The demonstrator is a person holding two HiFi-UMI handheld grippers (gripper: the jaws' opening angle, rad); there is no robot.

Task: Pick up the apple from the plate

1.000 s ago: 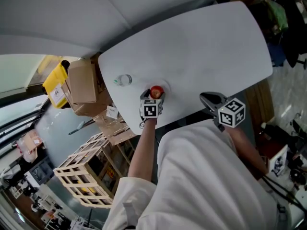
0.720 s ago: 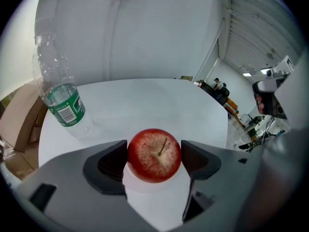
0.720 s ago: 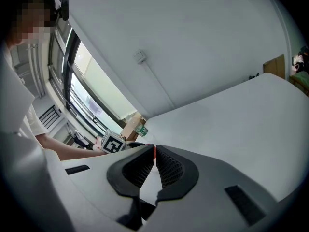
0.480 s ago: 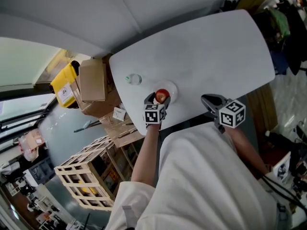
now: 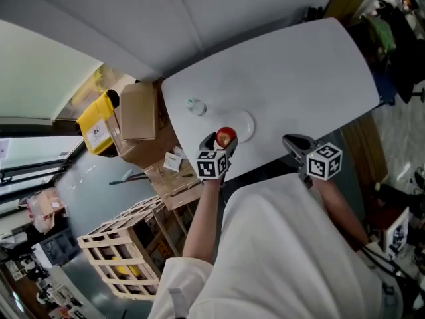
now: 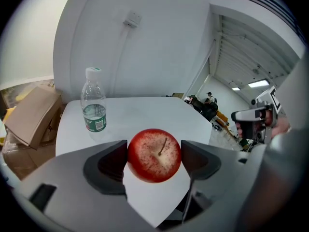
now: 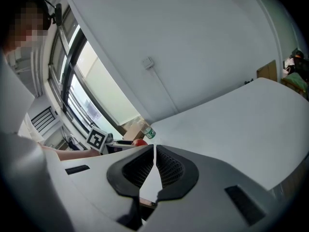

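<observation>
The left gripper (image 6: 153, 156) had its two dark jaws pressed against opposite sides of the apple (image 6: 154, 154), one pad on each flank, so the fruit sat gripped between them with its stem turned toward the camera. The apple was red with pale speckling round the stem hollow. In the head view it showed at the near left rim of the white plate (image 5: 246, 126), which lay on the white table (image 5: 299, 72) not far from the table's near edge; whether the apple was resting on the plate or already clear of it could not be told. A clear water bottle (image 6: 93, 100) with a green label and a pale cap stood upright on the table beyond the apple and to its left, apart from both apple and plate. The right gripper (image 7: 153, 164) had its ribbed jaws drawn together to a thin slit with nothing between them, and it hung over the table's near edge, well to the right of the plate. Off the table's left end stood cardboard boxes (image 5: 139, 111), a yellow bin (image 5: 96, 123) and, nearer the person, a slatted wooden crate (image 5: 123, 248)
</observation>
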